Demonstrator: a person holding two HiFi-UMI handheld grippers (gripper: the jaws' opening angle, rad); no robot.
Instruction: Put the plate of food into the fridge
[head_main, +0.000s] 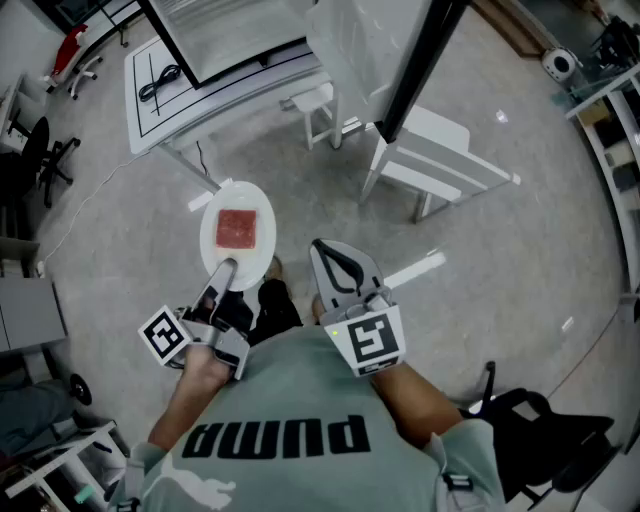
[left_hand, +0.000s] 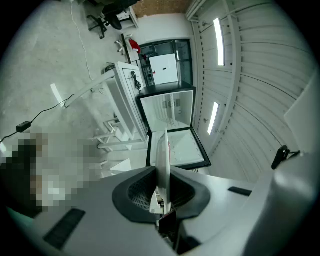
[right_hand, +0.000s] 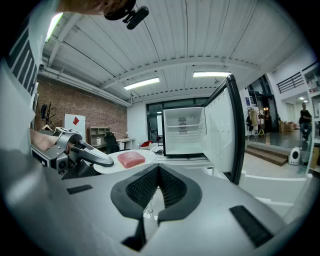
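**Plate held by its rim, short of the open fridge**

The left claw (head_main: 224, 270) pinches the plate (head_main: 213, 243) at the rim farthest from the fridge (right_hand: 182, 131), its jaws closed onto the thin edge (in the left gripper view that edge runs like a white blade straight between the pads); a rim hold of this kind leaves the pink block of food (head_main: 237, 228) untouched in the middle, and the plate looks roughly level, which should keep the food from sliding. The plate hangs in the air in front of the fridge, well apart from it and above the bare floor (head_main: 150, 230); it is not yet inside. The fridge door (right_hand: 222, 127) stands swung wide, so the white shelves are exposed and nothing blocks the way in. The right claw (right_hand: 159, 171) is pressed together on nothing, carried just beside the plate on the fridge's door side; probably it is kept free as a spare. The carry toward the fridge seems to be the step in hand; a one-sided grip may let the edge nearest the fridge sag.
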